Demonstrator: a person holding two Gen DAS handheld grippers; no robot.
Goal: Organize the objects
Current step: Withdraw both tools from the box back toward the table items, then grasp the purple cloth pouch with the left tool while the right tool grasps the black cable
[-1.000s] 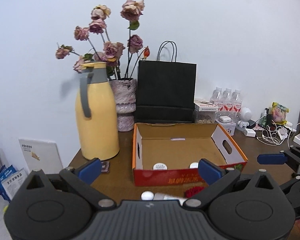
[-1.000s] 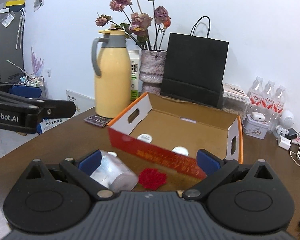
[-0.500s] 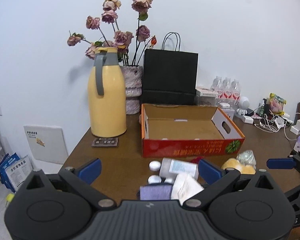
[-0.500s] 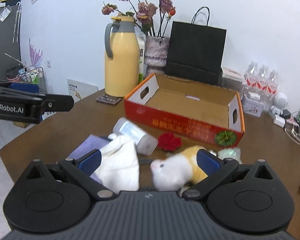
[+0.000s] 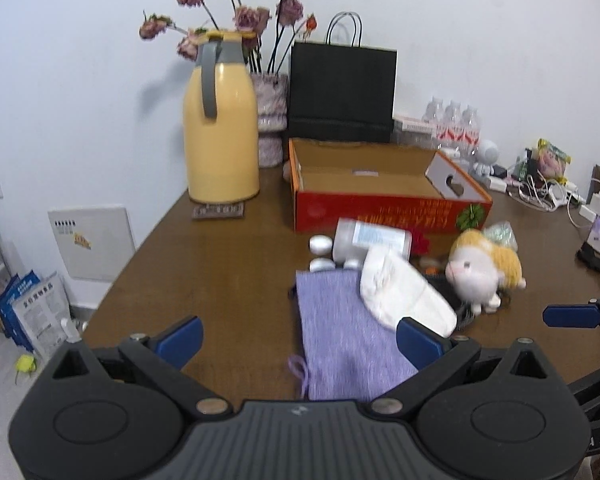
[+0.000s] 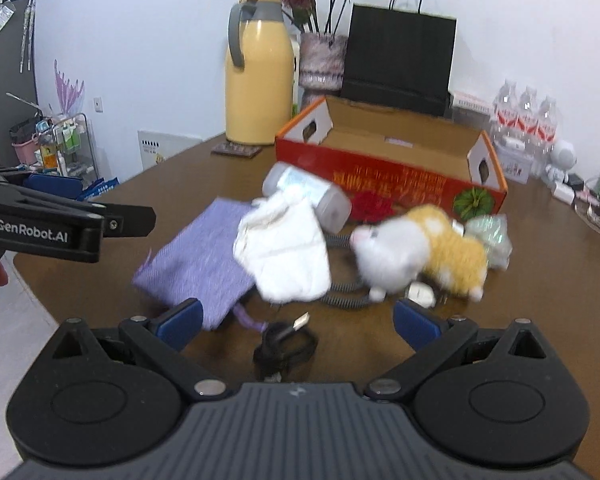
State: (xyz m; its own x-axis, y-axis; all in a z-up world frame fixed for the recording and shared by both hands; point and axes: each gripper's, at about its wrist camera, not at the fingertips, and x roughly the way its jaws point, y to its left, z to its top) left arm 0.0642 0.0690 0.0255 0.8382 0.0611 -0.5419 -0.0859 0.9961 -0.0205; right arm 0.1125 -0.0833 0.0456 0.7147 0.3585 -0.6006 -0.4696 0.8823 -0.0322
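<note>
Brown wooden table (image 5: 220, 264) against a white wall, clutter bunched at mid-table. Both tongs sit above the near edge, pointing at the pile.

Left gripper (image 5: 298, 338): released, jaws wide, nothing between them. Purple knit cloth (image 5: 340, 332) lies flat directly ahead, its near end between the blue pads. White folded cloth (image 5: 400, 292) overlaps the purple one's right side, just beyond the right pad.

Right gripper (image 6: 296, 316): also released, jaws wide, empty. Black cable with USB plug (image 6: 286, 344) lies on the table between its fingers, closest item. Purple cloth corner sits just beside the left pad. White cloth and a coiled grey cord (image 6: 342, 298) lie just past that. Plush toy (image 6: 416, 254), white and yellow, lies on its side to the right, with a clear crinkly packet (image 6: 490, 236) touching it behind.

Further out: translucent bottle (image 6: 306, 196) on its side, red flower (image 6: 370, 202) beside it, two small white caps (image 5: 321, 254) near the bottle.

Behind those: open red cardboard box (image 5: 380, 208), well apart from both tongs. Yellow thermos (image 5: 220, 128), flower vase (image 5: 270, 120) and black paper bag (image 5: 342, 92) at the wall.
</note>
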